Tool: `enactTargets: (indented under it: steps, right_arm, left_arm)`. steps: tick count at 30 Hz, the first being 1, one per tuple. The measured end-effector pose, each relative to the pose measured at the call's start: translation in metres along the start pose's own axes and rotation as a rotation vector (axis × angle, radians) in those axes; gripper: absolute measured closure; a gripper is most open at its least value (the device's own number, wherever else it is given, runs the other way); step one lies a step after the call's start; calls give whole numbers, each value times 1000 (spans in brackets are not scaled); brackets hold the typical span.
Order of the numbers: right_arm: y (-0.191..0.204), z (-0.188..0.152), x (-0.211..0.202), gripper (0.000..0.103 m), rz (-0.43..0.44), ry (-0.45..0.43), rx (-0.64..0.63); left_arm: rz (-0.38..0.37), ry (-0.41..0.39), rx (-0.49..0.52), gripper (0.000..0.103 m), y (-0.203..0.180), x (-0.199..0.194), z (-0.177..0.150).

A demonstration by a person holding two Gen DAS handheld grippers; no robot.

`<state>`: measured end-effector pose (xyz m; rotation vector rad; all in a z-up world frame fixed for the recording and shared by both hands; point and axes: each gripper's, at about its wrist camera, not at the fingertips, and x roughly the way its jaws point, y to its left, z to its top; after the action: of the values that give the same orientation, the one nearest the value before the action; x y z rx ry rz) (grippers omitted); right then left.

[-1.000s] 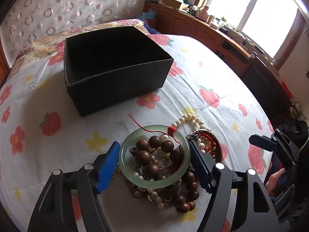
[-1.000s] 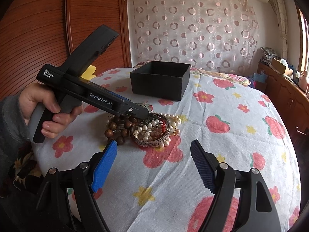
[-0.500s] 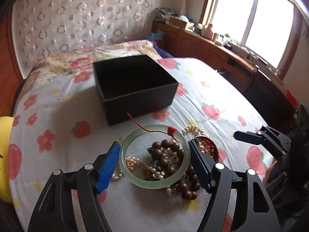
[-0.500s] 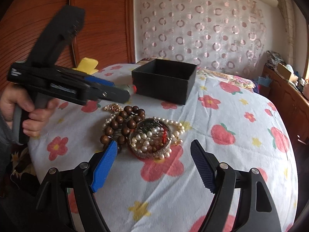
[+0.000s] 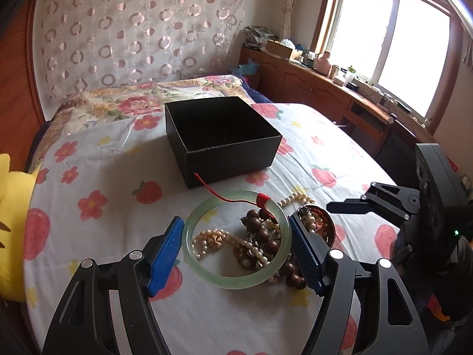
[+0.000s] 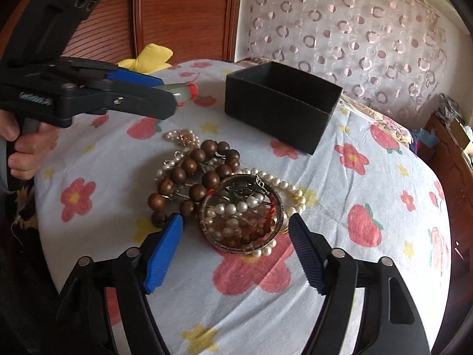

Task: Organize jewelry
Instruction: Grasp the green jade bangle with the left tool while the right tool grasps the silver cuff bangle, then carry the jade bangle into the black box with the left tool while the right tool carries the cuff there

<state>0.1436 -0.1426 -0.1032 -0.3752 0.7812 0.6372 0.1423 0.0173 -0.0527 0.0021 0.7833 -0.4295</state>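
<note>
My left gripper (image 5: 236,236) is shut on a pale green jade bangle (image 5: 207,272) with a red thread, held in the air above the jewelry pile. It also shows in the right wrist view (image 6: 165,94) with the bangle (image 6: 181,93) sticking out. The pile of brown wooden beads (image 6: 192,174), pearl strands (image 6: 283,186) and a silver bangle (image 6: 278,230) lies on the floral cloth. An open black box (image 5: 224,136) (image 6: 280,106) stands beyond the pile. My right gripper (image 6: 236,236) is open, just in front of the silver bangle.
The floral cloth (image 6: 369,183) covers a rounded table whose edge drops off on the right. A yellow cushion (image 5: 11,207) lies at the left. A wooden cabinet (image 5: 310,88) and window stand at the back right.
My left gripper has lifted the jade bangle up off the pile and drawn back to the left. My right gripper has moved closer to the silver bangle.
</note>
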Motion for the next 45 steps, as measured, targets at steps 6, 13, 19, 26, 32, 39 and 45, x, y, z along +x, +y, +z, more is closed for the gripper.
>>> enactTargets:
  steps: [6, 13, 19, 26, 32, 39, 45]
  right_arm:
    - [-6, 1, 7, 42, 28, 14, 5]
    - [-13, -3, -9, 42, -10, -44, 27]
    - [-28, 1, -25, 42, -60, -92, 55]
    - [-42, 11, -35, 42, -96, -129, 70]
    - [-54, 22, -36, 42, -119, -147, 82]
    - [-64, 29, -35, 42, -137, -156, 87]
    - [-72, 32, -28, 42, -146, -151, 95]
  left_arm:
    - [1, -1, 0, 35, 0, 1, -4]
    - [16, -9, 2, 35, 1, 3, -4]
    - [24, -28, 2, 35, -2, 0, 6]
    - [40, -49, 5, 35, -4, 9, 35]
    - [60, -57, 0, 35, -3, 28, 61]
    - [77, -37, -17, 35, 0, 53, 83]
    - [111, 0, -13, 35, 4, 75, 94]
